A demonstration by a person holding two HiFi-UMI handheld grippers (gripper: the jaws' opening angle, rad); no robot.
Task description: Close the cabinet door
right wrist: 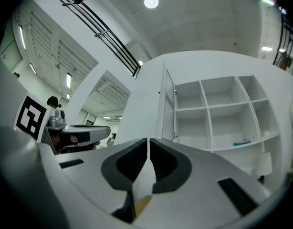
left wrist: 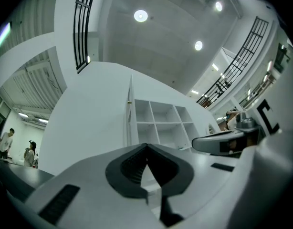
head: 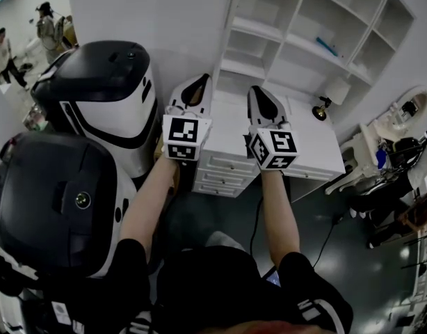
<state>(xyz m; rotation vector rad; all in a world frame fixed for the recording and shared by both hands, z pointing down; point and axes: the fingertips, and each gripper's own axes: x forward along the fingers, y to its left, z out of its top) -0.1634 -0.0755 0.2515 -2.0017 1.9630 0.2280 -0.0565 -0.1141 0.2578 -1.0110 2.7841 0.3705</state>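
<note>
A white cabinet of open shelves [head: 318,26] stands on a white desk. Its door [head: 234,26] hangs open at the left side and shows nearly edge-on. In the right gripper view the door [right wrist: 169,104] juts out from the hinge side of the shelves [right wrist: 218,113]; in the left gripper view the door [left wrist: 130,113] is a thin upright strip. My left gripper [head: 199,82] and right gripper [head: 257,92] are held side by side, pointing at the cabinet and short of it. Both are shut, with nothing held: the left gripper [left wrist: 147,148] and the right gripper [right wrist: 148,142] have their jaws together.
Two large black-and-white machines [head: 109,96] [head: 53,207] stand close on the left. The desk has drawers [head: 220,169] below my grippers, and a small lamp [head: 332,92] on top. A blue item [head: 327,46] lies on a shelf. A cable [head: 255,221] runs over the floor. People [head: 46,26] stand far left.
</note>
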